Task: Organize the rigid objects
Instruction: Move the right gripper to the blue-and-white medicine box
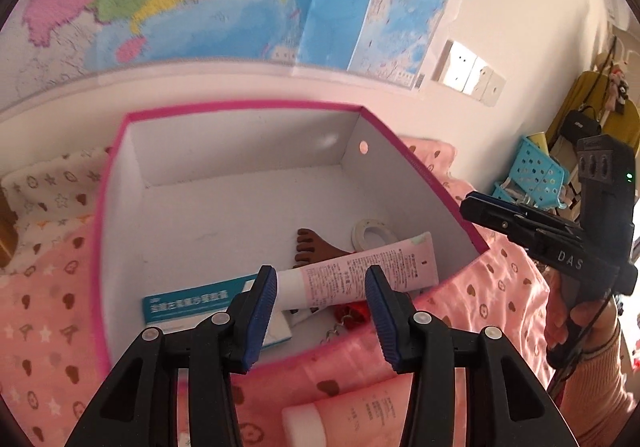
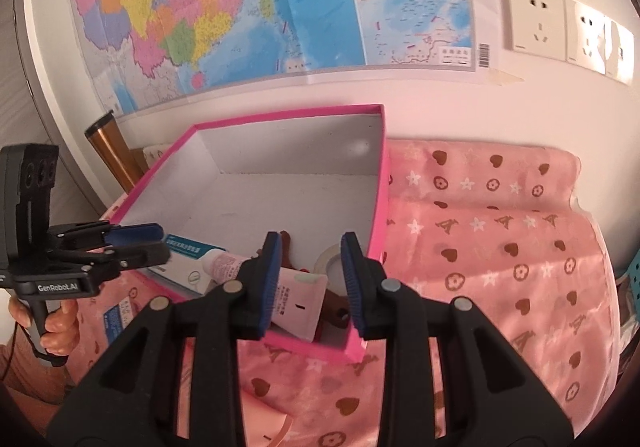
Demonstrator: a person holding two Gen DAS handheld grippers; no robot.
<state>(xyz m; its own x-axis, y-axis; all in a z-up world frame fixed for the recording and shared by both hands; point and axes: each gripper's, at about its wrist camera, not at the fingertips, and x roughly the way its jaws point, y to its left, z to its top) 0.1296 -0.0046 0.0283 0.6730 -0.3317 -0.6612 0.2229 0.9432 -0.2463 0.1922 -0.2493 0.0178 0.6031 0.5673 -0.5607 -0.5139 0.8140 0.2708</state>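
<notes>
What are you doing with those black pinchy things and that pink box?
A person is tidying things into the pink box on the bed, holding a gripper in each hand. Both the left gripper and the right gripper are open and hold nothing. In the box lie a pink tube, a blue packet, a tape roll and a brown wooden foot. Another pink tube waits outside on the blanket.

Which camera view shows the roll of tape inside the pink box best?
The left wrist view shows it best: the tape roll lies in full view on the floor of the pink box, beside the brown foot-shaped piece. In the right wrist view the tape roll is partly hidden behind a gripper finger.
</notes>
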